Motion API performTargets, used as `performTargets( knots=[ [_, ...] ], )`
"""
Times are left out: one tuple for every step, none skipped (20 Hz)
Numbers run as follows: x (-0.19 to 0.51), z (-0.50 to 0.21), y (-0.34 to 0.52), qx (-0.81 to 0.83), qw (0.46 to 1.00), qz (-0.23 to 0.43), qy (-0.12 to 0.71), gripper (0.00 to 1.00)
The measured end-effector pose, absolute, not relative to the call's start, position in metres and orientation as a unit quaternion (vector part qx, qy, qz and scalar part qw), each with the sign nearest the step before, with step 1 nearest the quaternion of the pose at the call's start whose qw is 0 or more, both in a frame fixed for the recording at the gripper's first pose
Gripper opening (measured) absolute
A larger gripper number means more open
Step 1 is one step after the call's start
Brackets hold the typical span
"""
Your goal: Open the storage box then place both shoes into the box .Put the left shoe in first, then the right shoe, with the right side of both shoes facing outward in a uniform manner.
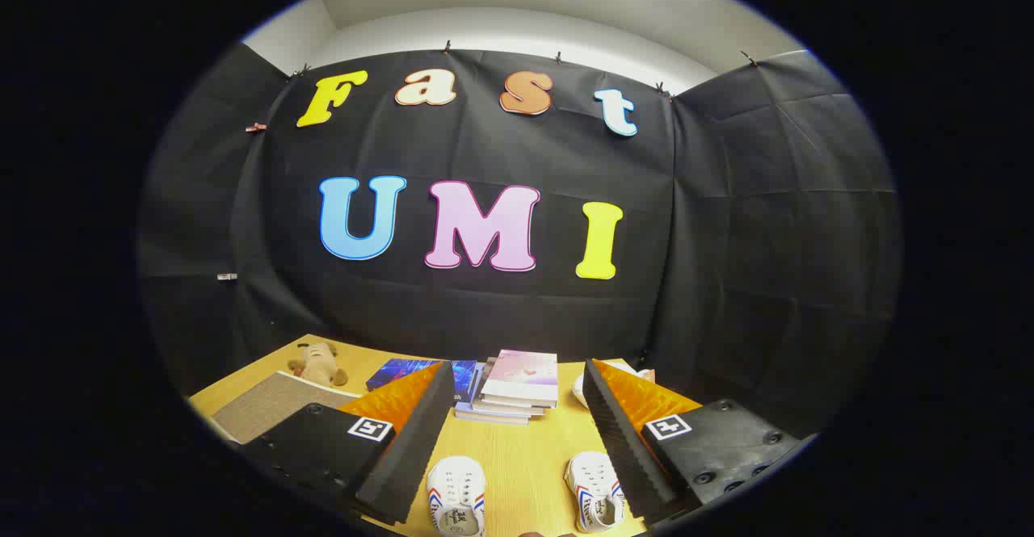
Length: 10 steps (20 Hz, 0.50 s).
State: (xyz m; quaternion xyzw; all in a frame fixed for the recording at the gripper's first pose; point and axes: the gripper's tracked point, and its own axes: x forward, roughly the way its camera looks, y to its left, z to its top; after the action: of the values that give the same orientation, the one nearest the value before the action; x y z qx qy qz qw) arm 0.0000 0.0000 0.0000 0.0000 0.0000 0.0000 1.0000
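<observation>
Two small white shoes with red and blue stripes lie on the yellow table [517,456], toes pointing away from me. One shoe [456,492] sits near the left finger, the other shoe [595,498] close against the right finger. My gripper [517,440] hangs above them, open wide, with nothing between its fingers. Its fingertips [440,383] reach toward the books beyond.
A stack of books [517,396] lies just beyond the fingers, with a dark blue book [404,374] to its left. A brown plush toy [319,363] and a grey mat [271,408] sit at the far left. Something white [638,374] peeks out behind the right finger.
</observation>
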Motion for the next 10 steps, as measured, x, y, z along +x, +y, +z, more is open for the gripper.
performTargets(
  knots=[
    [0.0,-0.002,0.002,0.0,1.0,0.0,0.003,0.97],
    [0.0,-0.003,0.004,0.0,1.0,0.001,0.006,0.97],
    [0.0,-0.004,0.007,0.001,1.0,0.002,0.007,0.97],
    [0.0,-0.004,0.009,0.001,1.0,0.002,0.008,0.97],
    [0.0,-0.004,0.011,0.0,1.0,0.002,0.008,0.97],
    [-0.001,-0.005,0.014,0.0,1.0,0.004,0.01,0.97],
    [0.0,-0.007,0.016,0.0,1.0,0.005,0.012,0.97],
    [-0.001,-0.007,0.019,0.0,1.0,0.007,0.013,0.97],
    [-0.001,-0.009,0.021,0.0,1.0,0.008,0.013,0.97],
    [-0.001,-0.01,0.024,0.0,1.0,0.01,0.015,0.97]
  ],
)
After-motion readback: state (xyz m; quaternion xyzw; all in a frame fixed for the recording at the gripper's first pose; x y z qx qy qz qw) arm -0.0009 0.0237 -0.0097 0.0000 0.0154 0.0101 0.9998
